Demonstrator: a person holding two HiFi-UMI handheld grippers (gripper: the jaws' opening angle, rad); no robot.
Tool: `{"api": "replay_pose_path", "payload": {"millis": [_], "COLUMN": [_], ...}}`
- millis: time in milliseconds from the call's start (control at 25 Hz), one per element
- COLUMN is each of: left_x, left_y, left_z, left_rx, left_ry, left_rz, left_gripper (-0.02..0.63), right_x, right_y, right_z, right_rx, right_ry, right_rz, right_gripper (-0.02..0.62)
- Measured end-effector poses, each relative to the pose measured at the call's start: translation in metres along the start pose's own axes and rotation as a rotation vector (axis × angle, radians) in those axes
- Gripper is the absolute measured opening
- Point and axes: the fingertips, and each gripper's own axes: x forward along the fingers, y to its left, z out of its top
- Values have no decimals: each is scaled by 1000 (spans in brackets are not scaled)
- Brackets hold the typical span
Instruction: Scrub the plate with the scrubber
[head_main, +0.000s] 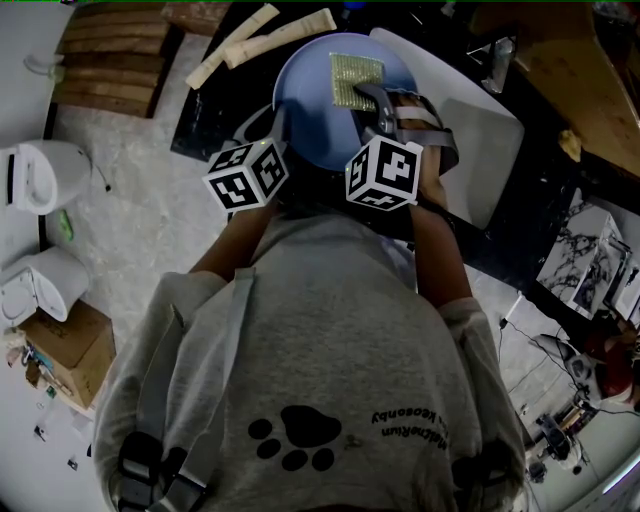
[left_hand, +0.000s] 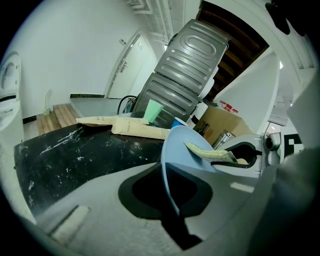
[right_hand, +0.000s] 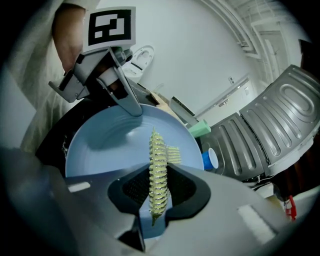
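Head view first: black marbled tabletop (head_main: 200, 110) up at twelve o'clock, pale speckled floor (head_main: 130, 220) at nine, white walls beyond in both gripper views. Round pale-blue plate (head_main: 310, 110), tilted over that tabletop, nipped at its seven o'clock rim by the narrow-set left gripper (left_hand: 169, 195). Yellow-green mesh scrubber (head_main: 355, 75) against the plate's face at one o'clock, squeezed in the right gripper (right_hand: 157, 200). Count: one plate, one scrubber, two grippers, two paper-wrapped packets (head_main: 265, 40) at twelve.
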Motion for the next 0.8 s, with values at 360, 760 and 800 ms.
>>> {"api": "replay_pose_path", "payload": {"millis": [360,760,800], "left_x": [1,1,1], "left_y": [1,2,2], "left_z": [0,0,0], "left_rx": [3,8,9], "left_ry": [6,7,6], "left_rz": [16,28,30], "left_gripper": [18,20,20], "right_x": [-12,-29,-31], "right_y": [39,77,80], "right_z": [2,6,7], "right_rx": [43,108,114], "right_ry": [-2,-11,-11], "right_rz": [105,288,309], "right_gripper": [77,77,77]}}
